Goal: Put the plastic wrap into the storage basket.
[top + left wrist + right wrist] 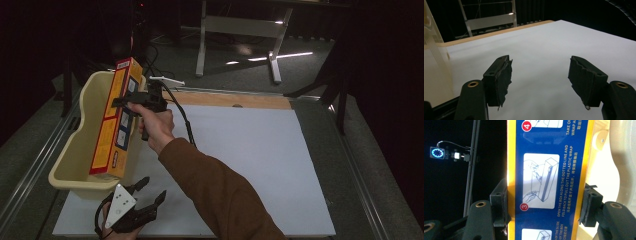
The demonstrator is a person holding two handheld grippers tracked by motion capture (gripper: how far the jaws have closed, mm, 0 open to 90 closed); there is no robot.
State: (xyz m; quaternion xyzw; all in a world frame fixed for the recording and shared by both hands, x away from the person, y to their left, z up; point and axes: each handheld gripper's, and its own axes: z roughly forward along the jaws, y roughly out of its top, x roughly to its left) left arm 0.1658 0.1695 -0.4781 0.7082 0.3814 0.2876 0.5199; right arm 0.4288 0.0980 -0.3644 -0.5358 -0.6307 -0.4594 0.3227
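My right tool (131,100) is clamped across the narrow width of the long yellow box (116,120), which stands tilted with its lower end inside the cream bin (75,150) at the table's left edge. I judge I should lower it slowly, keeping it clear of the bin's rim, before letting go. My left tool (150,192) rests wide and empty on the table (260,160).
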